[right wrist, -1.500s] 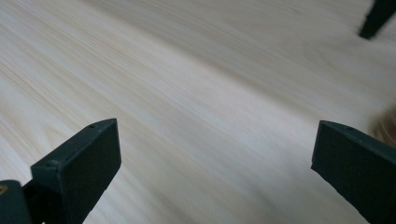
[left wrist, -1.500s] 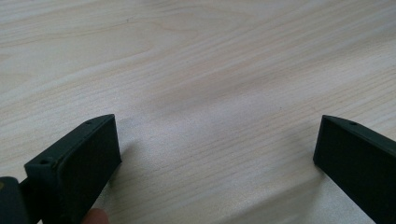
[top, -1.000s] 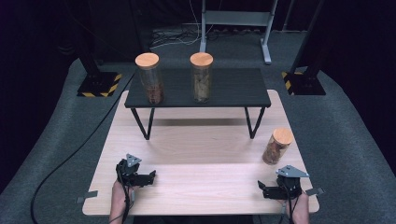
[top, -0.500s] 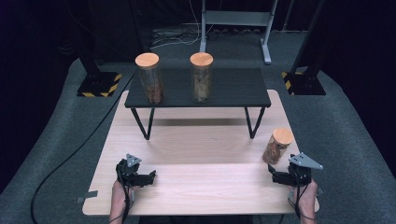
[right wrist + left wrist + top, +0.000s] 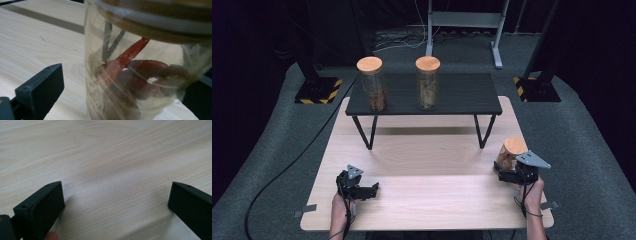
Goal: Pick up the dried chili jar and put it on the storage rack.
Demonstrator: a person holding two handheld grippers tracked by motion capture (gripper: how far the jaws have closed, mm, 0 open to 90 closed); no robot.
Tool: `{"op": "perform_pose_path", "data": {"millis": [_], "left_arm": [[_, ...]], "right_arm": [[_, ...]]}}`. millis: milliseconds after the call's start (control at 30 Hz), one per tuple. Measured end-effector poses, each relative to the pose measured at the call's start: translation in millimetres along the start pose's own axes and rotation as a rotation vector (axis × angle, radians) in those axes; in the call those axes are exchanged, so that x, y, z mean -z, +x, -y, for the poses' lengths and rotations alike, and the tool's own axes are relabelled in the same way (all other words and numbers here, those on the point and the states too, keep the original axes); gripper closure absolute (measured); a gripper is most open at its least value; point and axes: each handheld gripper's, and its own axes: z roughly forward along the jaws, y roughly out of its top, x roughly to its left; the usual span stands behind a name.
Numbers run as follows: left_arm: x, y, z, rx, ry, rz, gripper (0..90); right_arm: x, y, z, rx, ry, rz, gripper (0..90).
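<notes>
- The jar [image 5: 508, 154] is stood upright near the right edge of the worktop [image 5: 427, 195], in front of the black shelf's [image 5: 462, 95] right leg; its long axis is vertical, with a wooden lid on top.
- The right gripper [image 5: 506, 175] is set just on the person's side of the jar. In the right gripper view the jar [image 5: 140, 75] is seen between the spread fingers [image 5: 42, 87], close up; contact cannot be told, and nothing is gripped yet.
- A short forward push and a closing squeeze on the glass wall is judged to be what the next move turns on.
- The left gripper [image 5: 362, 189] is rested well apart from the jar, across the worktop; its fingers [image 5: 45, 205] are held wide and empty over bare wood.
- Red and dark pieces are seen inside the jar; no label or writing can be read.
- Two taller jars [image 5: 371, 82] are stood on the black shelf behind.
</notes>
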Motion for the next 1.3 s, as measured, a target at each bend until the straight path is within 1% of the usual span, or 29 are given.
{"op": "perform_pose_path", "data": {"millis": [133, 167, 233, 267, 300, 333, 367, 400, 433, 500, 533, 567, 667, 833, 1000, 1133, 1300], "left_arm": [[0.0, 0.0, 0.0, 0.0, 0.0, 0.0, 0.0], [0.0, 0.0, 0.0, 0.0, 0.0, 0.0, 0.0], [0.0, 0.0, 0.0, 0.0, 0.0, 0.0, 0.0], [0.0, 0.0, 0.0, -0.001, 0.0, 0.0, 0.0], [0.0, 0.0, 0.0, 0.0, 0.0, 0.0, 0.0], [0.0, 0.0, 0.0, 0.0, 0.0, 0.0, 0.0], [0.0, 0.1, 0.0, -0.001, 0.0, 0.0, 0.0], [0.0, 0.0, 0.0, -0.001, 0.0, 0.0, 0.0], [0.0, 0.1, 0.0, -0.001, 0.0, 0.0, 0.0], [0.0, 0.0, 0.0, 0.0, 0.0, 0.0, 0.0], [0.0, 0.0, 0.0, -0.001, 0.0, 0.0, 0.0], [0.0, -0.1, 0.0, 0.0, 0.0, 0.0, 0.0], [0.0, 0.0, 0.0, -0.001, 0.0, 0.0, 0.0], [0.0, -0.3, 0.1, 0.0, -0.002, -0.002, 0.0], [0.0, 0.0, -0.1, 0.0, 0.0, 0.0, 0.0], [0.0, -0.1, 0.0, 0.0, 0.0, 0.0, 0.0], [0.0, 0.0, -0.1, 0.0, 0.0, 0.0, 0.0]], "right_arm": [[-6.6, -2.4, 2.7, -0.023, 0.005, -0.002, 0.0], [-7.6, -2.7, 3.1, -0.025, 0.003, -0.013, 0.0], [-8.8, -2.6, 3.4, -0.021, 0.004, -0.003, 0.0], [-9.0, -3.0, 3.6, -0.028, -0.002, -0.01, 0.0], [-9.1, -2.9, 3.5, -0.033, -0.005, -0.003, 0.2], [-9.0, -2.5, 3.4, -0.033, -0.004, 0.01, 4.3], [-8.3, -2.3, 4.0, -0.029, -0.012, 0.009, 9.3], [-7.8, -1.8, 4.8, -0.039, -0.014, 0.022, 14.7], [-8.0, -2.0, 5.7, -0.045, -0.012, 0.015, 15.5], [-7.0, -3.2, 7.5, -0.052, -0.021, 0.025, 22.4], [-6.1, -4.9, 7.6, -0.063, -0.022, 0.018, 23.0], [-5.6, -6.1, 7.6, -0.071, -0.022, 0.008, 23.2], [-5.5, -6.0, 8.1, -0.07, -0.028, 0.011, 23.8], [-7.1, -5.9, 8.5, -0.081, -0.039, 0.021, 24.2], [-6.0, -6.9, 8.5, -0.089, -0.034, 0.026, 24.3], [-2.7, -7.9, 7.5, -0.096, -0.039, 0.021, 24.3], [5.4, -7.0, 3.0, -0.086, -0.042, 0.005, 24.3]]}}
